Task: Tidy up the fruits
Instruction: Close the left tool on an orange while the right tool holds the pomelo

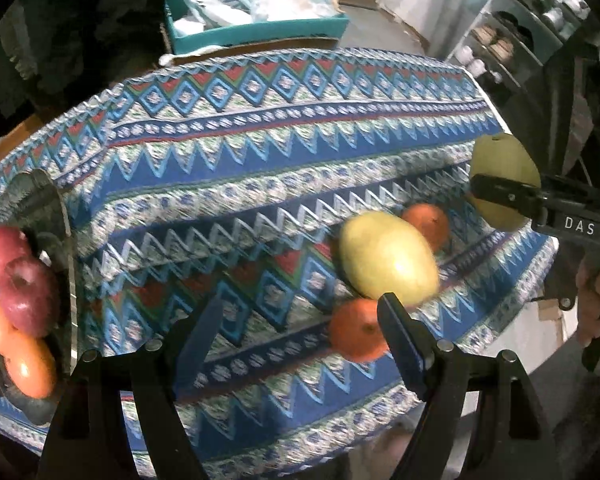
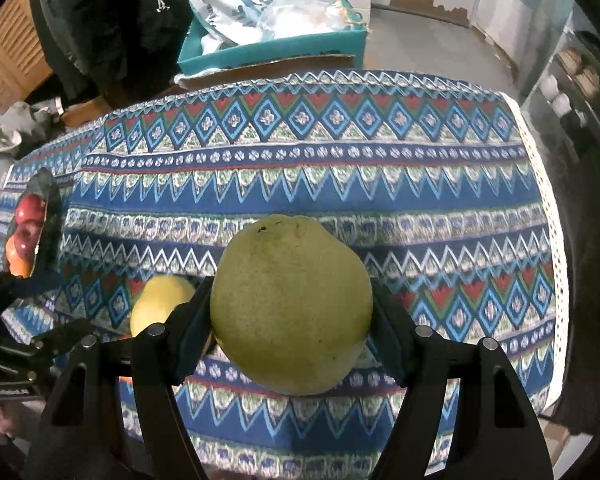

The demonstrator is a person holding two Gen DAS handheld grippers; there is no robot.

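Note:
My right gripper [image 2: 292, 300] is shut on a large green pomelo [image 2: 290, 304], held above the patterned tablecloth; it also shows in the left wrist view [image 1: 500, 160] at the far right. My left gripper [image 1: 300, 312] is open and empty above the cloth. A yellow-green mango [image 1: 386, 256] lies on the cloth with one orange [image 1: 428, 224] behind it and another orange [image 1: 354, 330] in front, near my left gripper's right finger [image 1: 400, 336]. A dark glass plate [image 1: 56, 208] at the left holds two red apples [image 1: 24, 276] and two oranges [image 1: 24, 356].
The table's cloth [image 2: 300, 168] ends at the right edge [image 2: 540, 184]. A teal box [image 1: 260, 32] with plastic bags stands behind the table. A shelf with cups [image 1: 512, 36] stands at the far right. The plate also shows in the right wrist view [image 2: 50, 204].

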